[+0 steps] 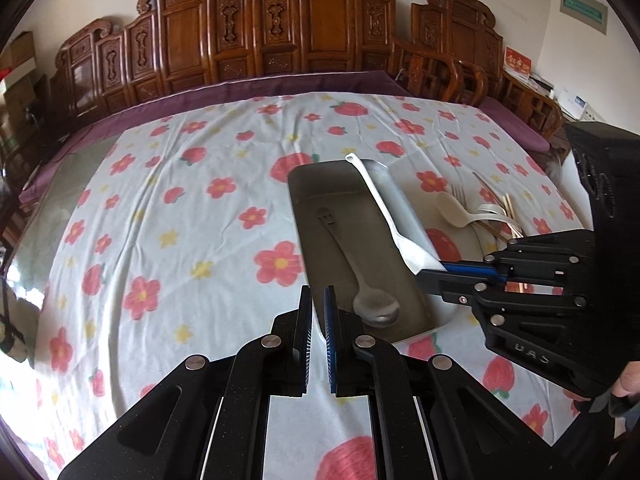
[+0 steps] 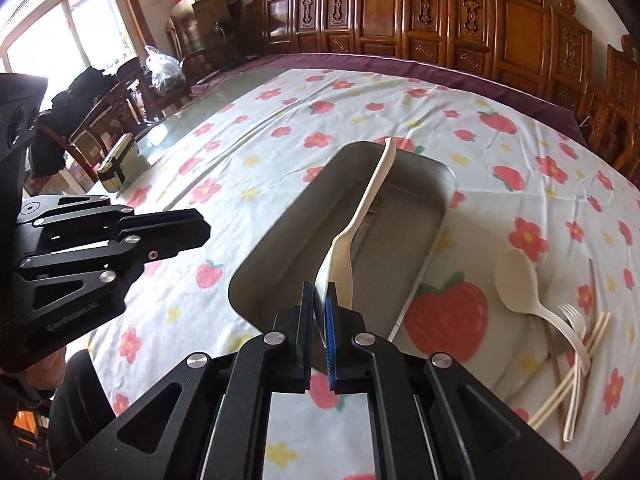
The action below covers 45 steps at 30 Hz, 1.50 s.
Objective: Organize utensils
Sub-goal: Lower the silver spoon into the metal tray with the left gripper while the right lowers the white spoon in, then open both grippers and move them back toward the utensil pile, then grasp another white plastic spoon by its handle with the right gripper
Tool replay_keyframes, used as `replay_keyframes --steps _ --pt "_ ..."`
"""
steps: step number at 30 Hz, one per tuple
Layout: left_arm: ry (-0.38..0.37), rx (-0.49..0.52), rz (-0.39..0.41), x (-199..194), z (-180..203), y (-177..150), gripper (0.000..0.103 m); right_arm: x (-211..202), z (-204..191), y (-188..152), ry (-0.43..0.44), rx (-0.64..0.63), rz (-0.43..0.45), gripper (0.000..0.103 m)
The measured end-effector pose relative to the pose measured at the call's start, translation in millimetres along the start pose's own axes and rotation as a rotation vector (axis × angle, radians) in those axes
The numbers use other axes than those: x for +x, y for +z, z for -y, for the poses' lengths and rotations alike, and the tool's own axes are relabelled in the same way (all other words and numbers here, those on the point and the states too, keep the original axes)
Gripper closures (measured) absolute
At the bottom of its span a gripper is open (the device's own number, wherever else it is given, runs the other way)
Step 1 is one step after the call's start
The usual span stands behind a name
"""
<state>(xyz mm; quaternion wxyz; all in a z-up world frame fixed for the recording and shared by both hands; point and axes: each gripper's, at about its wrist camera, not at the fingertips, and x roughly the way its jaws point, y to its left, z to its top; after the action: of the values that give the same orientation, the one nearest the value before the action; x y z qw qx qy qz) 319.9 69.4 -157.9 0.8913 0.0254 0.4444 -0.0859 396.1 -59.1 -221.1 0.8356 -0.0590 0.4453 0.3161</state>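
Observation:
A grey rectangular tray (image 1: 304, 188) (image 2: 280, 240) lies on the flowered cloth. A grey spoon (image 1: 360, 276) lies inside it. My right gripper (image 2: 320, 304) (image 1: 430, 274) is shut on the blade of a white spatula (image 2: 362, 212) (image 1: 384, 208) and holds it tilted over the tray, handle pointing away. My left gripper (image 1: 319, 308) is shut and empty, hovering at the tray's near left corner. To the right of the tray lie a cream spoon (image 2: 520, 284) (image 1: 452, 208), a white plastic fork (image 2: 572, 316) (image 1: 494, 210) and chopsticks (image 2: 576, 364).
The table (image 2: 280, 92) carries a flowered cloth over a purple one. Carved wooden chairs (image 1: 304, 24) line the far edge. A small dark box (image 2: 116, 164) stands on bare glass at the left edge. More chairs and bags stand by the window.

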Motion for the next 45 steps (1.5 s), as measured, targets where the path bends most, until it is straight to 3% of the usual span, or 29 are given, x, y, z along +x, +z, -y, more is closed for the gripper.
replay_keyframes --steps 10,17,19,23,25,28,30,33,40,45 --pt "0.017 0.000 0.006 -5 0 -3 0.095 -10 16 -13 -0.010 0.027 0.033 0.090" --pt "-0.006 0.028 0.026 -12 23 -4 0.081 -53 46 -43 -0.067 0.049 0.091 0.090" --pt "-0.009 0.035 0.031 -14 32 -5 0.063 -66 58 -55 -0.103 0.056 0.103 0.090" --pt "-0.032 0.051 0.036 -14 51 -8 0.054 -95 92 -91 -0.179 0.090 0.120 0.090" --pt "-0.041 0.067 0.042 -14 63 -9 0.040 -105 108 -108 -0.222 0.100 0.114 0.090" --pt "-0.063 0.088 0.043 -13 82 -10 0.040 -114 132 -126 -0.267 0.127 0.101 0.089" --pt "-0.081 0.093 0.042 -12 93 -10 0.040 -116 143 -133 -0.286 0.144 0.092 0.083" --pt "-0.103 0.094 0.053 -11 108 -12 0.026 -112 161 -142 -0.312 0.173 0.075 0.078" --pt "-0.130 0.092 0.029 3 135 -23 0.026 -90 181 -141 -0.294 0.216 0.063 0.078" --pt "-0.131 0.101 0.007 12 146 -27 0.026 -78 185 -116 -0.289 0.182 0.065 0.078"
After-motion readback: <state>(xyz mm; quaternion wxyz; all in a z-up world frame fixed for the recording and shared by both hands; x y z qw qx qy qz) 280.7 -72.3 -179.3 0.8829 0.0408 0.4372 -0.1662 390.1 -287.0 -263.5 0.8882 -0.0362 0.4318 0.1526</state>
